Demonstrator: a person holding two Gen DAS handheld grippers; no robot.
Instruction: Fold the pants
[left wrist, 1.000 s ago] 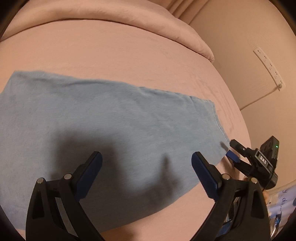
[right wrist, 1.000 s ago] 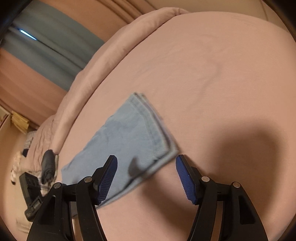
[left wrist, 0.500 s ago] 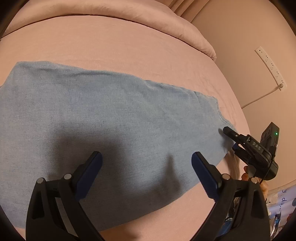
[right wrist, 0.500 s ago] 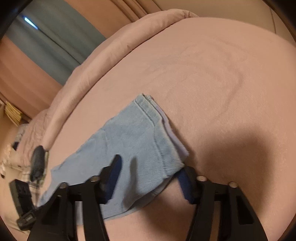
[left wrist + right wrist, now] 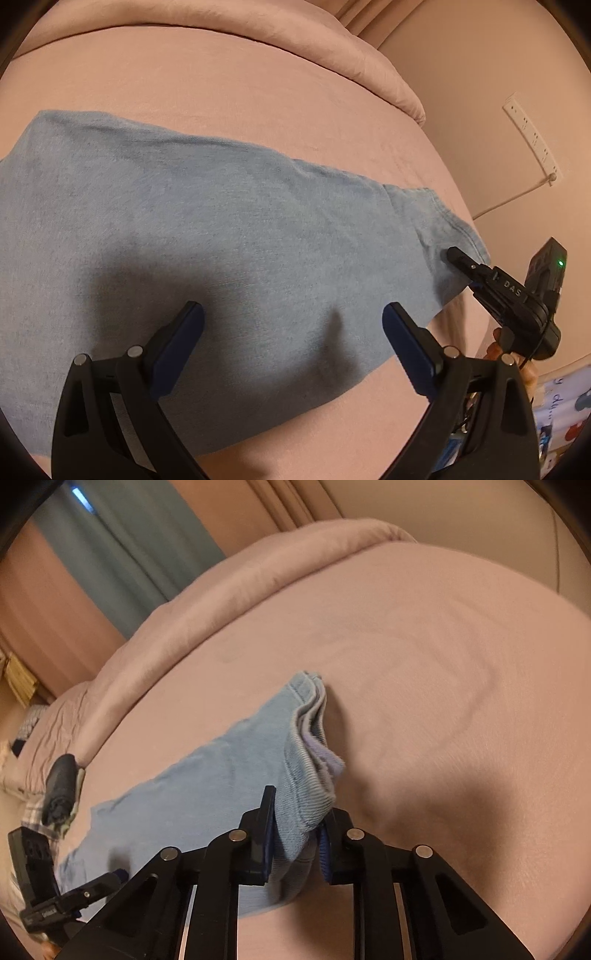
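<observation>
Light blue pants (image 5: pixel 221 240) lie spread across a pink bed (image 5: pixel 221 92). My left gripper (image 5: pixel 291 310) hovers open just above the middle of the cloth, nothing between its fingers. In the right wrist view the hem end of the pants (image 5: pixel 306 746) is bunched and raised off the bed (image 5: pixel 443 664). My right gripper (image 5: pixel 299 823) is closing, with the lower corner of that hem between its pads, which press on it. The right gripper's tip (image 5: pixel 458 256) also shows at the pants' right edge, and the left gripper (image 5: pixel 114 877) at the lower left.
A rolled-back pink duvet (image 5: pixel 332 55) runs along the far side. A white power strip (image 5: pixel 532 140) with a cord hangs on the wall at right. A teal curtain (image 5: pixel 122 554) and a dark rolled item (image 5: pixel 62 786) lie beyond the bed's left end.
My right gripper's jaws came in from wide apart onto the hem corner and raised it, so the hem now bunches up. The left gripper has kept its place, still open.
</observation>
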